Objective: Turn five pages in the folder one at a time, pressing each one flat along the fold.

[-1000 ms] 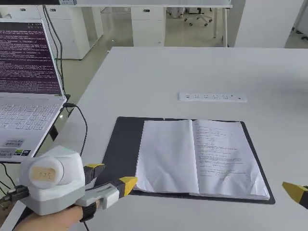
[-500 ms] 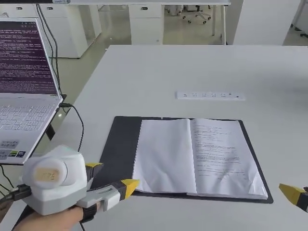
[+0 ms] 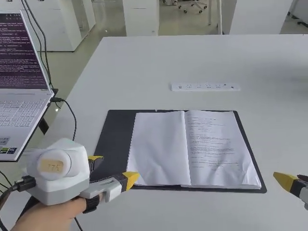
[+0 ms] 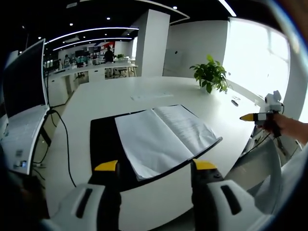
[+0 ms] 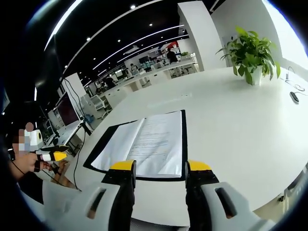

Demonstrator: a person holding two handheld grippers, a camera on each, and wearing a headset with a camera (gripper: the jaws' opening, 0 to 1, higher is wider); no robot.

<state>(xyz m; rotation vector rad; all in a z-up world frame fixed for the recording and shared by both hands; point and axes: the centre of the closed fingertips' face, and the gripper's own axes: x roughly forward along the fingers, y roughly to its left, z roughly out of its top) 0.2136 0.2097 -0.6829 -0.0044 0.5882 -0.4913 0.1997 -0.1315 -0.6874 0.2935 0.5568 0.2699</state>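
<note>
Two grippers hover above the white table [image 3: 144,62], each with its jaws apart and holding nothing. The left gripper [image 4: 155,166] hangs just off the near left corner of the open folder [image 3: 113,139], which lies flat ahead of its jaws. The right gripper [image 5: 160,165] is off the near right corner, with the printed page [image 3: 214,144] ahead and slightly to its left.

My right gripper [image 5: 160,166] hangs with its 2 yellow-tipped jaws apart and nothing between them, near the open folder [image 5: 144,139] on the white table [image 5: 231,120]. My left gripper [image 5: 54,156] is far left, and a potted plant [image 5: 250,53] stands beyond.
</note>
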